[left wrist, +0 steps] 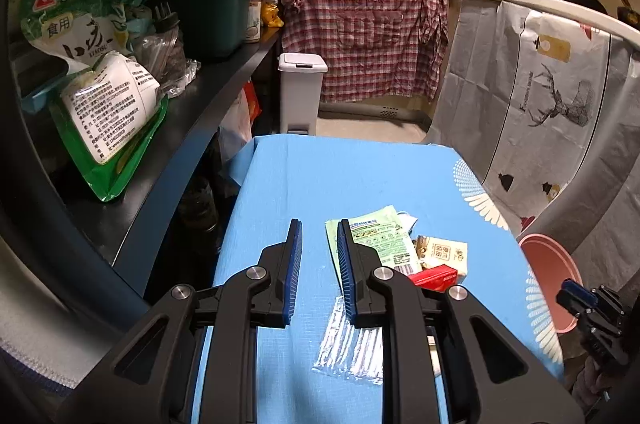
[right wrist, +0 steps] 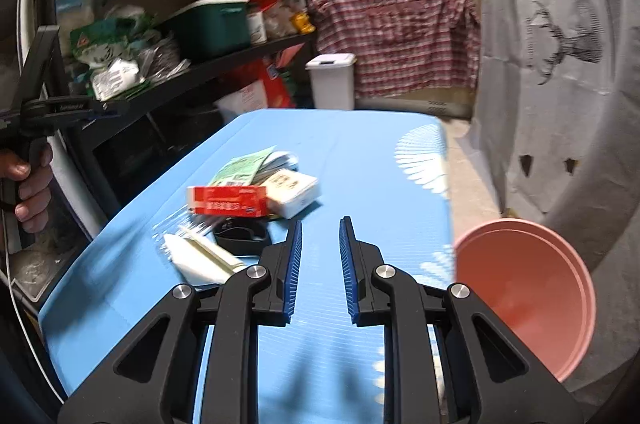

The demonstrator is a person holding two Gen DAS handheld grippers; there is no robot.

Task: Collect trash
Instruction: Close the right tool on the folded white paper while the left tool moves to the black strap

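Trash lies on a blue table [left wrist: 320, 176] [right wrist: 360, 152]: a green printed packet [left wrist: 380, 236] [right wrist: 244, 166], a white box [left wrist: 442, 252] [right wrist: 296, 192], a red box [left wrist: 434, 276] [right wrist: 228, 202], a clear plastic wrapper [left wrist: 352, 344], white folded paper [right wrist: 200, 258] and a black ring-shaped piece [right wrist: 240, 238]. My left gripper [left wrist: 319, 236] is open and empty above the table, just left of the green packet. My right gripper [right wrist: 320, 234] is open and empty, to the right of the trash pile. A pink bin [left wrist: 548, 276] [right wrist: 524, 288] stands beside the table's right edge.
A dark shelf unit [left wrist: 208, 92] [right wrist: 192, 64] with food bags and a teal box stands left of the table. A white lidded bin [left wrist: 300, 88] [right wrist: 332, 80] stands beyond the far edge. Cloth-covered counters [left wrist: 540, 96] run along the right.
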